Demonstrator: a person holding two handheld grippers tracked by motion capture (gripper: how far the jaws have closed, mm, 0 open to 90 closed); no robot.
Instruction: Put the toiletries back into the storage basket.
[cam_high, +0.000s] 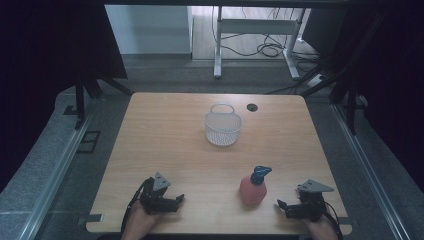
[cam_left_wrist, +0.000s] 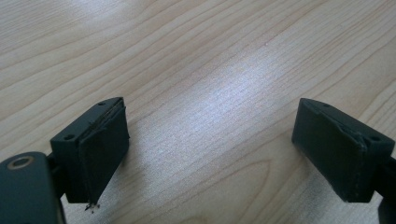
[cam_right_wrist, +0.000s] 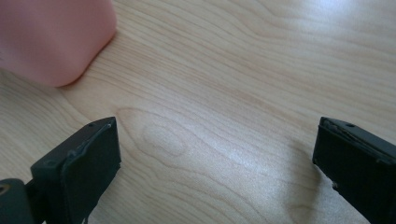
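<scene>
My right claw (cam_high: 283, 207) rests low on the worktop (cam_high: 165, 150) with its jaws wide apart and empty, the pink bottle (cam_high: 252, 190) standing just beside it at nine o'clock; my left claw (cam_high: 179, 199) lies equally agape and empty, well off at the bottle's nine o'clock. I judge this the opening reach; next I must close on the bottle's body, perhaps for the white basket (cam_high: 223, 128) at its twelve o'clock; no label is readable.

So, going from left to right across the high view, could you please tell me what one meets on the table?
Left tool → white mesh basket → pink bottle with a blue cap → right tool.
</scene>
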